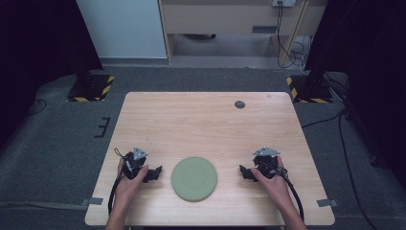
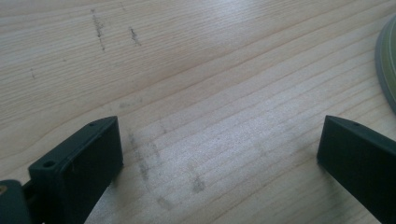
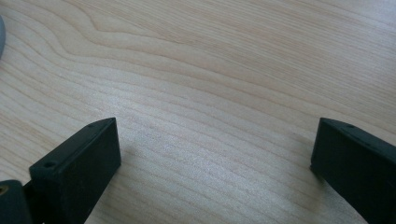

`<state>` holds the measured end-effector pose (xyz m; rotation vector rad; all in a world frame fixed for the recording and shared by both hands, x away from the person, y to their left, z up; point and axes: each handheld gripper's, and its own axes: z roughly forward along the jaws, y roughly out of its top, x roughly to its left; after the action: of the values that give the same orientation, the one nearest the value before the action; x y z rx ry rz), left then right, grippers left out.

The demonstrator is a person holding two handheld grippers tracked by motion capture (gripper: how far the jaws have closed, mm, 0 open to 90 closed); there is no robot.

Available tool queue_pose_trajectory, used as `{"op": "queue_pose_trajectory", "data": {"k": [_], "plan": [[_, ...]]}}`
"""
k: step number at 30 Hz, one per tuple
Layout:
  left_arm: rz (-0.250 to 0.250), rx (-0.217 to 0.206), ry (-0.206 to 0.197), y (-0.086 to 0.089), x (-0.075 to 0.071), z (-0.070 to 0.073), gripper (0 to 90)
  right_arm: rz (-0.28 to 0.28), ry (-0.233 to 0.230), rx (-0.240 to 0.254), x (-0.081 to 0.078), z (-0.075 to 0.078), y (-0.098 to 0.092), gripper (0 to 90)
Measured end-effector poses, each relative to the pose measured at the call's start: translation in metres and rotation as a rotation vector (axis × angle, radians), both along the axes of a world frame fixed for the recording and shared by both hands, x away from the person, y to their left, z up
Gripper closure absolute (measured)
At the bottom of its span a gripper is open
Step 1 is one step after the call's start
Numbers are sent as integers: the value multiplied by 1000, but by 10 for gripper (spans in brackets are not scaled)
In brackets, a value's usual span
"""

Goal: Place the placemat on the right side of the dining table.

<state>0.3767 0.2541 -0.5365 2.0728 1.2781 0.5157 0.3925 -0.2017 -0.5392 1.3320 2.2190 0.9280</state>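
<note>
A round green plate (image 1: 194,178) lies flat on the wooden table (image 1: 201,120), near the front edge in the middle. My left gripper (image 1: 154,173) rests on the table just left of the plate, held by a hand, its jaws wide apart with only bare wood between them (image 2: 219,140). The plate's rim (image 2: 386,70) shows at the right edge of the left gripper view. My right gripper (image 1: 245,172) sits on the table to the right of the plate, open as well, with nothing between its jaws (image 3: 215,140).
A small dark round disc (image 1: 240,104) is set in the table near its far edge. Faint pencil-like marks (image 2: 98,30) streak the wood ahead of the left gripper. Black stands with striped bases (image 1: 91,86) flank the table on the grey floor.
</note>
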Motion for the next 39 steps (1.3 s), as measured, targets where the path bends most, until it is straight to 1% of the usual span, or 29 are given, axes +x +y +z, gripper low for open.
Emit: {"op": "queue_pose_trajectory", "data": {"k": [1, 2, 3, 5, 6, 7, 9, 10, 11, 12, 13, 14, 15, 16, 17, 19, 20, 21, 22, 23, 24, 25, 26, 27, 28, 33, 34, 36, 39], "plan": [[0, 0, 0, 0, 0, 0, 0, 0, 0, 0, 0, 0, 0, 19], [-3, -2, -2, 0, 0, 0, 3, -11, -7, 4, 0, 0, 0, 45], [-15, -2, -7, 0, -1, 0, 12, -11, -8, 5, -1, 1, 0, 50], [-19, -4, -6, 0, -2, 0, 16, -13, -11, 4, -1, 1, 1, 51], [-21, -6, -7, 0, -3, 0, 16, -9, -21, 4, -2, 2, 1, 52], [-27, -7, -5, 0, -6, 1, 17, 4, -41, 20, -5, 7, 2, 52], [-34, -3, -3, 0, -8, 1, 18, 5, -46, 28, -6, 8, 3, 51], [-44, -4, -2, 0, -13, 2, 21, 20, -65, 41, -10, 14, 5, 49], [-44, -4, -2, 0, -13, 2, 21, 20, -65, 41, -10, 14, 5, 49], [-49, -10, -13, 1, -17, 6, 23, 30, -70, 55, -13, 17, 7, 47], [-49, -10, -13, 1, -17, 6, 26, 30, -70, 55, -13, 17, 7, 47], [-62, -24, -27, 0, -22, 9, 28, 40, -69, 61, -16, 19, 10, 47], [-62, -24, -27, 0, -22, 9, 29, 43, -70, 60, -17, 19, 10, 47], [-78, -28, -34, -3, -28, 12, 33, 50, -73, 61, -19, 20, 12, 48], [-78, -28, -34, -3, -28, 12, 37, 56, -73, 64, -20, 21, 13, 48], [-95, -27, -42, -6, -33, 15, 38, 62, -75, 65, -22, 22, 14, 47], [-107, -28, -46, -8, -35, 15, 38, 76, -77, 69, -25, 23, 18, 48], [-116, -25, -48, -9, -36, 15, 38, 76, -77, 69, -25, 23, 18, 48], [-125, -9, -65, -13, -41, 16, 41, 91, -80, 68, -28, 24, 21, 49], [-125, -9, -65, -13, -41, 16, 45, 91, -80, 68, -28, 24, 21, 49], [-137, -1, -66, -16, -46, 14, 44, 107, -80, 69, -31, 25, 26, 49], [-137, -1, -66, -16, -46, 14, 44, 120, -80, 62, -34, 24, 29, 50], [-156, 5, -61, -19, -49, 13, 42, 130, -78, 58, -36, 24, 31, 50], [-156, 5, -61, -19, -49, 13, 37, 130, -78, 58, -36, 24, 31, 50], [-165, 1, -66, -22, -49, 15, 35, 149, -74, 50, -38, 23, 37, 51], [-177, -16, -74, -23, -50, 18, 37, 172, -77, 55, -42, 23, 46, 53], [-183, -20, -80, -23, -51, 19, 37, 179, -76, 60, -43, 22, 48, 54], [-191, -25, -84, -24, -51, 19, 36, 203, -66, 54, -45, 19, 54, 53], [-193, -32, -83, -24, -51, 19, 33, 210, -63, 53, -46, 18, 57, 53]]}}
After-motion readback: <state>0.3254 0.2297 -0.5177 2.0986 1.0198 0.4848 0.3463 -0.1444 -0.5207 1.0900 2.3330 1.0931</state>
